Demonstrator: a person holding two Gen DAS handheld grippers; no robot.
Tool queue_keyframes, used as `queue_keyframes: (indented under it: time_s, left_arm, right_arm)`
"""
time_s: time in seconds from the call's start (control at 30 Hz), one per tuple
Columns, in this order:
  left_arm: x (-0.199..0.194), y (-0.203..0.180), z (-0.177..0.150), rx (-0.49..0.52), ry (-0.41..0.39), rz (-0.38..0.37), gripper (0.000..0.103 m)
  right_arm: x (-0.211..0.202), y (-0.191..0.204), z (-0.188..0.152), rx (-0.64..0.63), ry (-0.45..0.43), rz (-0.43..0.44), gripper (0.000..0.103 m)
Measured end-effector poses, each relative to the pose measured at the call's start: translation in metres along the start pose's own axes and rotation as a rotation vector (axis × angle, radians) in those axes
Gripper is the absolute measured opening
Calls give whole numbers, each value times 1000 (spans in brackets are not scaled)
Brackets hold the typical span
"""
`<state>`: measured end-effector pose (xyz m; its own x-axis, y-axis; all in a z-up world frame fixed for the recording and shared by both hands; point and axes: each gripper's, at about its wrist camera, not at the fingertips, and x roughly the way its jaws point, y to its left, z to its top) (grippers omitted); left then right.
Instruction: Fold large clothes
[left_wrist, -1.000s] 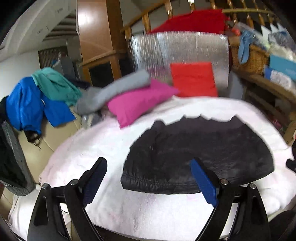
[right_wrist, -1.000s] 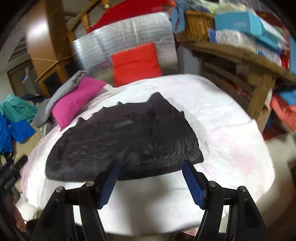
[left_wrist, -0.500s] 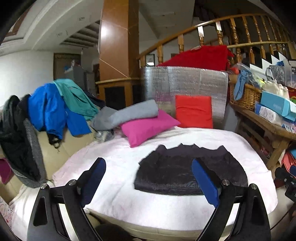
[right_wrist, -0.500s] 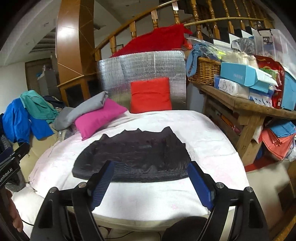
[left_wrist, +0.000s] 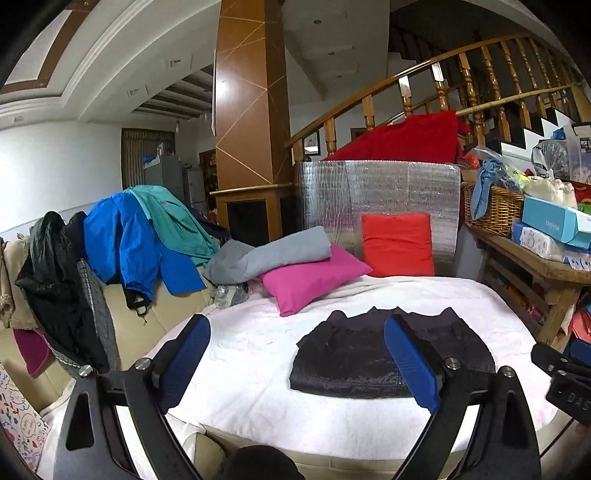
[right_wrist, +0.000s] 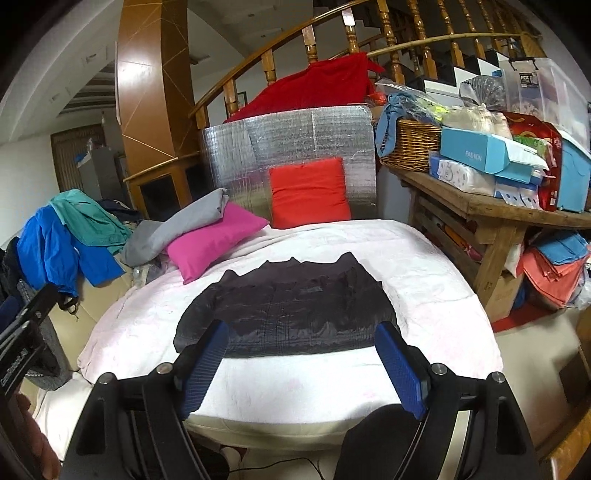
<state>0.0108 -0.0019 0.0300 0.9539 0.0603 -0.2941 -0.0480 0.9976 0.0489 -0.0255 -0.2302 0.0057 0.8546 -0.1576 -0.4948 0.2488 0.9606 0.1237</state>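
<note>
A folded black jacket (left_wrist: 351, 354) lies flat on the white-pink blanket (left_wrist: 251, 354) that covers the round table. It also shows in the right wrist view (right_wrist: 295, 310) at the middle of the blanket (right_wrist: 424, 280). My left gripper (left_wrist: 295, 362) is open and empty, held back from the table's near edge, left of the jacket. My right gripper (right_wrist: 301, 358) is open and empty, held back from the near edge, facing the jacket. Neither gripper touches the jacket.
A pink cushion (left_wrist: 314, 277) with a grey folded garment (left_wrist: 273, 254) and a red cushion (left_wrist: 397, 243) lie at the table's back. Blue and teal jackets (left_wrist: 136, 236) hang over a sofa at left. A cluttered wooden shelf (right_wrist: 491, 206) stands at right.
Both grippers have pulled back and up from the table. The jacket now looks smaller and farther away. It lies unmoved on the blanket.
</note>
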Motion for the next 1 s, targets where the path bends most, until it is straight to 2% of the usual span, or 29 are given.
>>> queue_keyframes:
  time_s: [0.33,0.57,1.0]
  left_arm:
    - [-17,20,3,-38,-21,36,96]
    - [-19,27,3,-51,-10,23,96]
    - [-22,26,2,-50,-11,26,96]
  right_arm:
    - [-13,16,-2,-4,-7,-3,84]
    - [-18,28,-6,-38,-7,8,84]
    - [-20,27,-9,-33,0,15,84]
